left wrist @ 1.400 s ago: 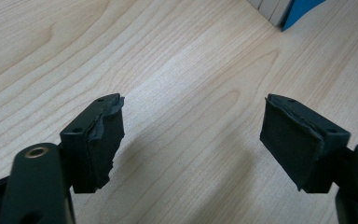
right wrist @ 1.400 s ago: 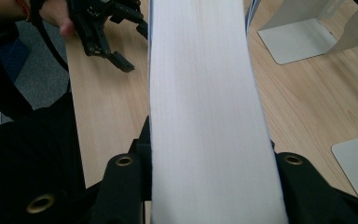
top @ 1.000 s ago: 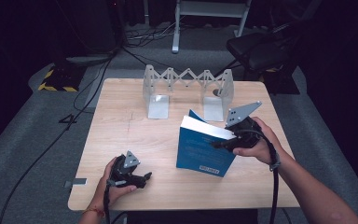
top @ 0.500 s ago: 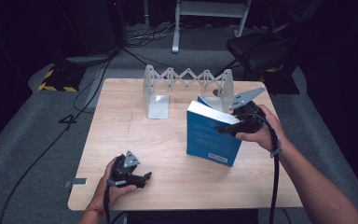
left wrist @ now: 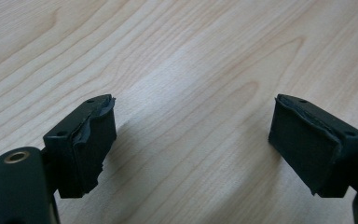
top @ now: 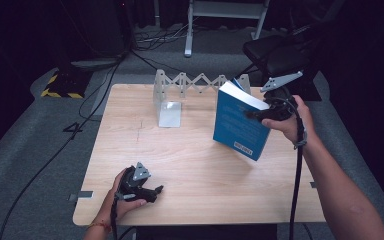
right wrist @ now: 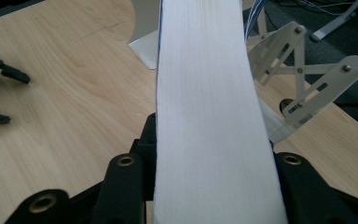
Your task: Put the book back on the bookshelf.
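A thick blue book (top: 240, 122) hangs tilted above the right side of the wooden table (top: 190, 155), its lower corner close to the top. My right gripper (top: 254, 115) is shut on its upper right part; in the right gripper view the white page edge (right wrist: 212, 107) runs up between the two black jaws of that gripper (right wrist: 212, 161). Behind the book stands a grey metal accordion rack (top: 192, 82). My left gripper (top: 154, 194) rests at the table's front left, open, its pads (left wrist: 93, 137) wide apart over bare wood, the gripper (left wrist: 193, 140) holding nothing.
The rack's flat end plate (top: 170, 112) lies on the table at back centre, and its scissor links (right wrist: 307, 70) show right of the book. A black chair (top: 285, 52) and a white stand (top: 225, 12) sit on the floor beyond the table. Cables trail at the left.
My right gripper has carried the book up and back to the right, closer to the rack's right end. The left gripper has stayed where it was.
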The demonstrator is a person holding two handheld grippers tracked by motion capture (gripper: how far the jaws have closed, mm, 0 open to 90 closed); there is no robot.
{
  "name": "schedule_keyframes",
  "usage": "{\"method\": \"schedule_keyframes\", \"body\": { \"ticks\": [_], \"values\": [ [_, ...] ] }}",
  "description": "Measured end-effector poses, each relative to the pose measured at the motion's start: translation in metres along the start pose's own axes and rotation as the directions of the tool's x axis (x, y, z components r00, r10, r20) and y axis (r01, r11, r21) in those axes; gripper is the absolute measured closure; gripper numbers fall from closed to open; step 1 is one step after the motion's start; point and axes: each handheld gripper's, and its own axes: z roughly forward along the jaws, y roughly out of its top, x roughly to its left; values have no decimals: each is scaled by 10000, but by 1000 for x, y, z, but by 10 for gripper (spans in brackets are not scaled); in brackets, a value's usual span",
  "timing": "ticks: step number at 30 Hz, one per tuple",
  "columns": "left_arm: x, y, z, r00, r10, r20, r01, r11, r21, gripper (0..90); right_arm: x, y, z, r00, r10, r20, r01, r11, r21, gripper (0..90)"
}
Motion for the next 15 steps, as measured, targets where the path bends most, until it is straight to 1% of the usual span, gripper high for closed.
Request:
{"method": "schedule_keyframes", "body": {
  "ticks": [4,5,7,8,10,13,15],
  "values": [
    [0,0,0,10000,-72,12,72,10000,-9,152,-13,4,0,9969,584,533,-586,9983,20,612],
    [0,0,0,10000,-70,15,70,10000,-8,152,-15,5,0,9965,570,607,-574,9983,45,612],
    [0,0,0,10000,-74,15,74,10000,-11,152,-19,7,1,9930,742,919,-751,9972,60,612],
    [0,0,0,10000,-66,24,66,10000,-6,152,-21,8,1,9923,746,987,-759,9971,98,612],
    [0,0,0,10000,-11,59,11,10000,12,153,-25,10,2,9876,975,1228,-990,9951,60,612],
    [0,0,0,10000,-32,69,32,10000,4,152,-29,13,4,9843,1088,1392,-1104,9939,36,612],
    [0,0,0,10000,-38,66,38,10000,10,152,-31,16,5,9831,1174,1406,-1191,9929,37,612]
  ]
}}
